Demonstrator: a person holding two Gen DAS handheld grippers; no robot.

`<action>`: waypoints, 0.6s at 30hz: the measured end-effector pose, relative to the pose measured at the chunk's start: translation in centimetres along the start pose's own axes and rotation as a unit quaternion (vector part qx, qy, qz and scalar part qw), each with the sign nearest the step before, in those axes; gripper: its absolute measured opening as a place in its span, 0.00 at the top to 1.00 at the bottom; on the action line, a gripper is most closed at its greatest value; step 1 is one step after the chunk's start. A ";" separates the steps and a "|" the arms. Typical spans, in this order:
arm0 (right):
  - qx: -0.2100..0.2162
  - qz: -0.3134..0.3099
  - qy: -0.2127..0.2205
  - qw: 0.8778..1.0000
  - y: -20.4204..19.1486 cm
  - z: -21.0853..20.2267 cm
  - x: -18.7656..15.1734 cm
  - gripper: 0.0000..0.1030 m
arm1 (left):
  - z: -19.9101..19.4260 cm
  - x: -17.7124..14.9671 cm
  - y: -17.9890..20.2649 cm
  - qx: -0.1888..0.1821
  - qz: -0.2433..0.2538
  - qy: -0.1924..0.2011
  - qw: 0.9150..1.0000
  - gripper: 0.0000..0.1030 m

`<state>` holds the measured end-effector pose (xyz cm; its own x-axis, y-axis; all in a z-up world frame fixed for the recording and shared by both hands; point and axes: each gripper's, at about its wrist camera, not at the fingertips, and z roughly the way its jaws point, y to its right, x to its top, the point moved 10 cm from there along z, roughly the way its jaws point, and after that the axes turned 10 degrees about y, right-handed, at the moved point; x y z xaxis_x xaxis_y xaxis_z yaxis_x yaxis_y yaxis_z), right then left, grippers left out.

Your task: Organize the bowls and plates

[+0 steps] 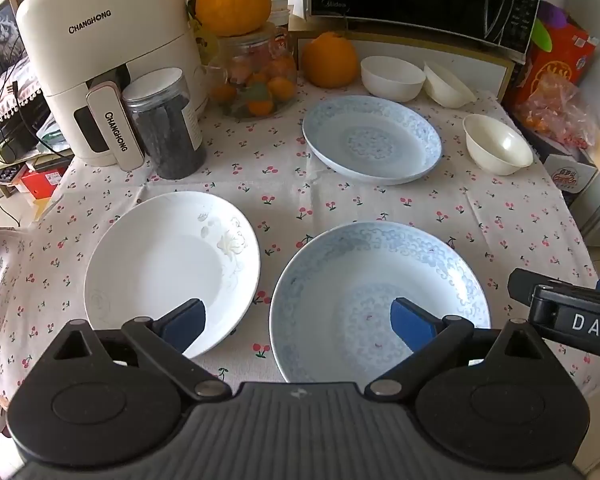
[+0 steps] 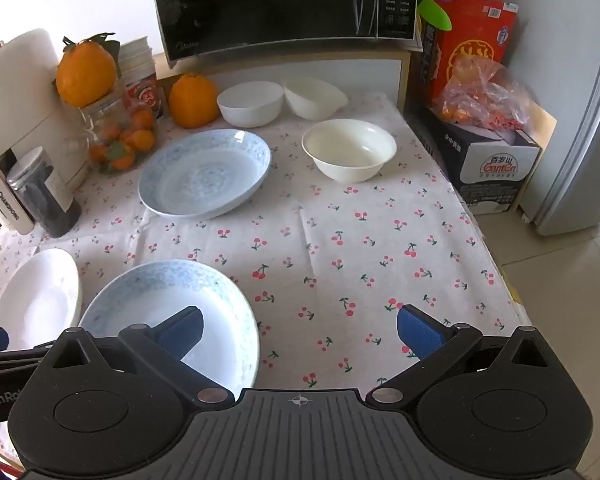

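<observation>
Blue-patterned near plate (image 1: 380, 300) lies below both wide-spread, empty grippers.

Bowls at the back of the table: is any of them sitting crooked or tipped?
Yes. The rightmost back bowl is tipped on its side, leaning beside the upright white bowl below the microwave. The cream bowl nearer the front sits level. Nothing looks spilled or broken.
</observation>
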<state>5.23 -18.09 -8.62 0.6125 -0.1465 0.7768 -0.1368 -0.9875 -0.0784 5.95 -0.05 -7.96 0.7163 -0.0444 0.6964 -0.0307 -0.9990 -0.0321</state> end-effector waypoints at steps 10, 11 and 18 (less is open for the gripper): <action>0.000 0.006 0.004 1.000 0.0 -0.3 0.0 0.00 | -0.2 -0.1 -0.1 -0.002 0.000 0.004 1.000 0.04; -0.001 0.008 0.004 1.000 0.1 -0.3 -0.1 0.00 | -0.2 0.0 -0.1 -0.002 0.000 0.004 1.000 0.04; 0.000 0.008 0.004 1.000 0.1 -0.3 -0.1 0.00 | -0.2 0.0 -0.1 -0.002 0.000 0.005 1.000 0.03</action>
<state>4.94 -18.18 -8.47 0.6046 -0.1612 0.7800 -0.1468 -0.9851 -0.0898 5.81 0.06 -7.78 0.7096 -0.0434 0.7033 -0.0332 -0.9991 -0.0281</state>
